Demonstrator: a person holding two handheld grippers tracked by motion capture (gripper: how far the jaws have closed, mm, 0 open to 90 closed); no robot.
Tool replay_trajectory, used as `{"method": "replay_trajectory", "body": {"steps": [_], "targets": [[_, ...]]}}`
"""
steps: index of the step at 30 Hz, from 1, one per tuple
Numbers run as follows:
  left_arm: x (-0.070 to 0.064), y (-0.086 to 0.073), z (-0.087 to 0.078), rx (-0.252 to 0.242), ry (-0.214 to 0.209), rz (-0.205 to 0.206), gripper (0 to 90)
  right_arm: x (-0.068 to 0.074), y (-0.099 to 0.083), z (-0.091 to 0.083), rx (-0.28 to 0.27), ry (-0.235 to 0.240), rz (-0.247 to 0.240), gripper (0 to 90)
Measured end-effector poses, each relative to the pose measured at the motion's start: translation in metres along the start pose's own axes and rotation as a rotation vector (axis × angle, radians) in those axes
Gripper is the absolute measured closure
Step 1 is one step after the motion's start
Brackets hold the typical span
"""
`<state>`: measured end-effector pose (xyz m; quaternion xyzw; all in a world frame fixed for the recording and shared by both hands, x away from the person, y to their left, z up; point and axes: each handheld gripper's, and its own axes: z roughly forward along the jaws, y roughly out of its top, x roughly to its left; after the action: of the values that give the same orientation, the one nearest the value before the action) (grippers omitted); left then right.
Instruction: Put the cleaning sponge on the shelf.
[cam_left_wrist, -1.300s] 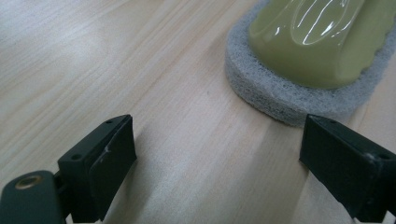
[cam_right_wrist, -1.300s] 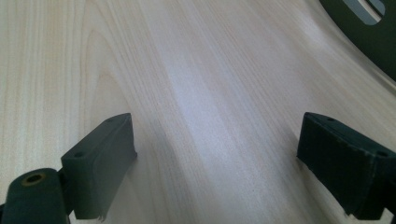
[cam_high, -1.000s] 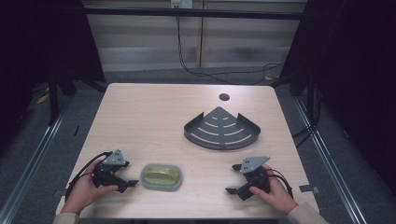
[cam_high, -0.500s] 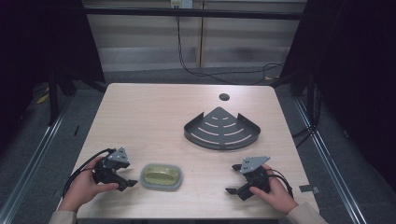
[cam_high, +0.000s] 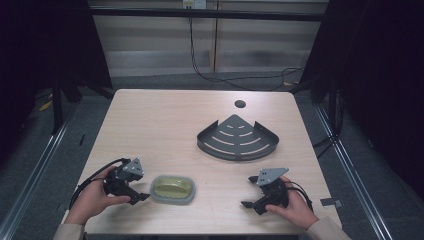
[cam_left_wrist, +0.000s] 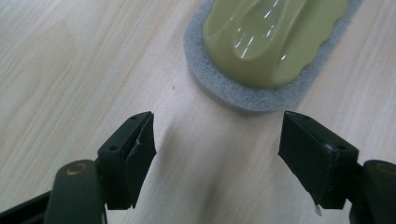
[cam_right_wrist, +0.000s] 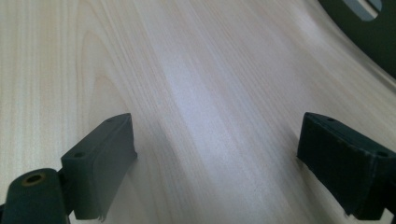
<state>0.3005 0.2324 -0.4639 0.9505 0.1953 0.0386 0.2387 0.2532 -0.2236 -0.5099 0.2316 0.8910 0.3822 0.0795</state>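
1. A person's left hand (cam_high: 92, 195) is holding the left gripper (cam_high: 131, 192) at the 7 o'clock corner of the pale wooden table (cam_high: 165, 130), jaws spread wide and empty.
2. A glossy olive-green oval soap dish on a grey sponge-like pad (cam_high: 173, 189) is lying just ahead of those jaws, its far end cut off in the left gripper view (cam_left_wrist: 268, 42).
3. The right gripper (cam_high: 252, 201), at 5 o'clock, is gaping released over bare wood.
4. A dark grey slotted fan-shaped metal corner shelf (cam_high: 238, 138) is sitting toward 1 o'clock, a sliver showing in the right gripper view (cam_right_wrist: 369, 28).
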Motion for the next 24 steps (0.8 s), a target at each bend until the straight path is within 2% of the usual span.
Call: {"method": "replay_trajectory", "body": {"steps": [1,2,3,5,7,9,13,15,16,20,24], "targets": [[0.000,-0.003,0.001,-0.009,0.003,0.002,26.3,0.002,0.004,-0.001,0.037,-0.010,0.011,10.6],[0.000,-0.005,0.002,-0.013,0.006,-0.002,25.6,0.001,0.009,-0.002,0.095,-0.005,-0.009,10.8],[0.000,-0.007,0.003,-0.020,0.014,-0.004,25.0,0.002,0.012,-0.001,0.117,-0.008,0.000,11.6],[0.001,-0.011,0.003,-0.046,0.035,-0.010,24.3,0.002,0.018,0.001,0.118,0.022,0.027,12.2],[0.001,-0.015,0.005,-0.103,0.062,-0.017,22.0,0.004,0.025,0.005,0.136,0.038,0.011,12.5],[0.002,-0.018,0.007,-0.128,0.048,-0.029,21.0,0.007,0.034,0.009,0.134,0.052,0.004,13.4],[0.002,-0.023,0.011,-0.141,0.029,-0.049,20.5,0.009,0.054,0.017,0.159,0.093,0.006,15.9],[0.001,-0.024,0.010,-0.140,0.019,-0.046,20.5,0.010,0.063,0.019,0.164,0.104,0.008,17.4],[0.001,-0.025,0.010,-0.145,0.016,-0.051,20.5,0.010,0.067,0.020,0.168,0.111,-0.009,18.5],[0.001,-0.028,0.013,-0.159,0.023,-0.037,20.0,0.008,0.080,0.022,0.197,0.115,-0.013,22.3],[0.002,-0.032,0.017,-0.176,0.007,-0.055,19.2,0.006,0.093,0.025,0.216,0.124,-0.024,25.9]]}}
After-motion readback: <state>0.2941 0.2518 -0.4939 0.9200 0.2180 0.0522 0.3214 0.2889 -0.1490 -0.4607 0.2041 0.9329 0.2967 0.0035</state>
